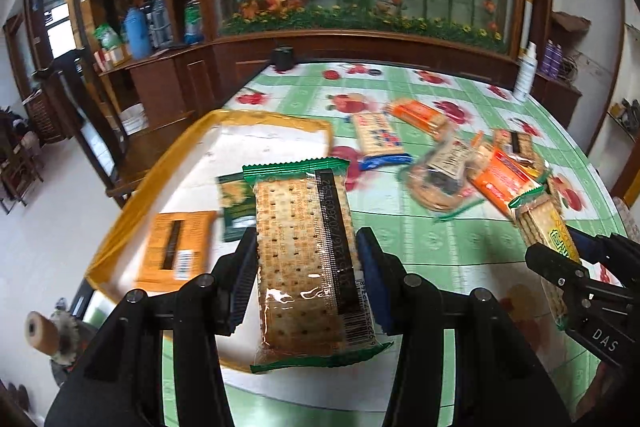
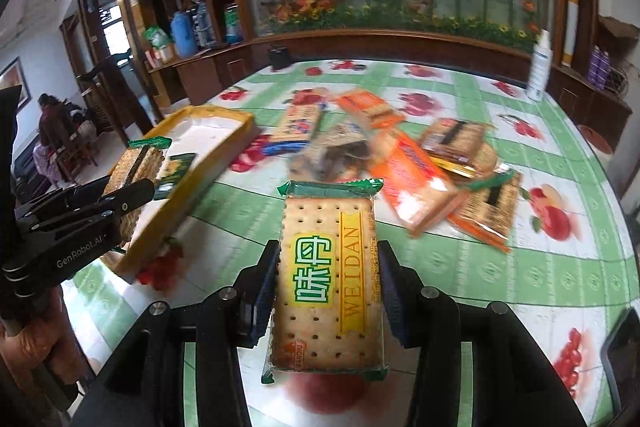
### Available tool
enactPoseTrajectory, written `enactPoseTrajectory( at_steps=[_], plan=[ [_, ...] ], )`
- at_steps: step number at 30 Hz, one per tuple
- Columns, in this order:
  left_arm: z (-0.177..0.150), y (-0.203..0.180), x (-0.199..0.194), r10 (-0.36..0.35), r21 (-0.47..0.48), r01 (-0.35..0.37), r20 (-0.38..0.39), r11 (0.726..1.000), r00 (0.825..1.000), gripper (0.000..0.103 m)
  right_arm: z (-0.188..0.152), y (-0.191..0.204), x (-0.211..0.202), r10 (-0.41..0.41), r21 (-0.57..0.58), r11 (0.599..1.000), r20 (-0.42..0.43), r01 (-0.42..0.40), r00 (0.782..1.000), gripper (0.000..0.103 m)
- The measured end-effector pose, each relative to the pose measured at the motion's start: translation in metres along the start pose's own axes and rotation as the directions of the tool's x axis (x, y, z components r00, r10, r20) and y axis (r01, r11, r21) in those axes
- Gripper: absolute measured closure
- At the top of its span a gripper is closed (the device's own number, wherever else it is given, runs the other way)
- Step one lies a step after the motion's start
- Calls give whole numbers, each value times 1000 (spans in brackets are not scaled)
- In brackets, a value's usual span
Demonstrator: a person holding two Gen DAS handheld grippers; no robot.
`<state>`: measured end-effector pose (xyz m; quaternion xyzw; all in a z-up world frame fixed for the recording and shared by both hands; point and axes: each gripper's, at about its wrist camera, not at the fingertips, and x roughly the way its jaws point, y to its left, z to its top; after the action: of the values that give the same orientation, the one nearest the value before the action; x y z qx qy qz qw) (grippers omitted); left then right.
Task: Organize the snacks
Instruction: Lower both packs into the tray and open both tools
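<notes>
My left gripper [image 1: 306, 247] is shut on a green-edged cracker pack [image 1: 308, 259], barcode side up, held above the near end of the yellow-rimmed tray [image 1: 132, 203]. The tray holds an orange pack [image 1: 176, 247] and a dark green pack [image 1: 234, 203]. My right gripper [image 2: 328, 267] is shut on a second green cracker pack [image 2: 330, 283] marked WEIDAN, held above the tablecloth. The right gripper also shows in the left wrist view [image 1: 560, 259], and the left gripper shows in the right wrist view [image 2: 132, 187] beside the tray [image 2: 224, 155].
A loose pile of snack packs [image 2: 416, 167] lies mid-table on the green fruit-print cloth [image 2: 520, 267]. A white bottle [image 2: 540, 67] and a small black object [image 2: 280, 57] stand at the far edge. A wooden cabinet with a plant display runs behind.
</notes>
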<state>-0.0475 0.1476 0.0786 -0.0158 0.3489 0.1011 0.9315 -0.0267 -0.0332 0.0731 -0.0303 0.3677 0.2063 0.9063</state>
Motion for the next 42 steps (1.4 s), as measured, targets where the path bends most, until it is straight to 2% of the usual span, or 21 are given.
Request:
enactPoseTrajectory(
  at_steps=[9, 17, 22, 31, 36, 42],
  plan=[
    [-1, 53, 10, 83, -70, -84, -11, 994, 996, 56, 37, 66, 29, 129, -74, 989, 5, -128, 992, 55],
    [-3, 83, 30, 118, -108, -121, -38, 987, 992, 56, 88, 124, 82, 227, -120, 967, 4, -225, 974, 56],
    [-3, 97, 37, 131, -127, -135, -42, 983, 991, 56, 102, 149, 117, 242, -134, 960, -28, -244, 970, 55],
    [-5, 110, 58, 134, -134, -143, -79, 981, 988, 56, 102, 163, 167, 227, -144, 961, -84, -237, 970, 55],
    [-9, 111, 74, 121, -134, -137, -123, 981, 985, 56, 99, 163, 182, 212, -147, 963, -108, -227, 971, 55],
    [-12, 109, 78, 126, -121, -143, -140, 982, 982, 55, 96, 163, 192, 206, -145, 964, -124, -223, 971, 55]
  ],
)
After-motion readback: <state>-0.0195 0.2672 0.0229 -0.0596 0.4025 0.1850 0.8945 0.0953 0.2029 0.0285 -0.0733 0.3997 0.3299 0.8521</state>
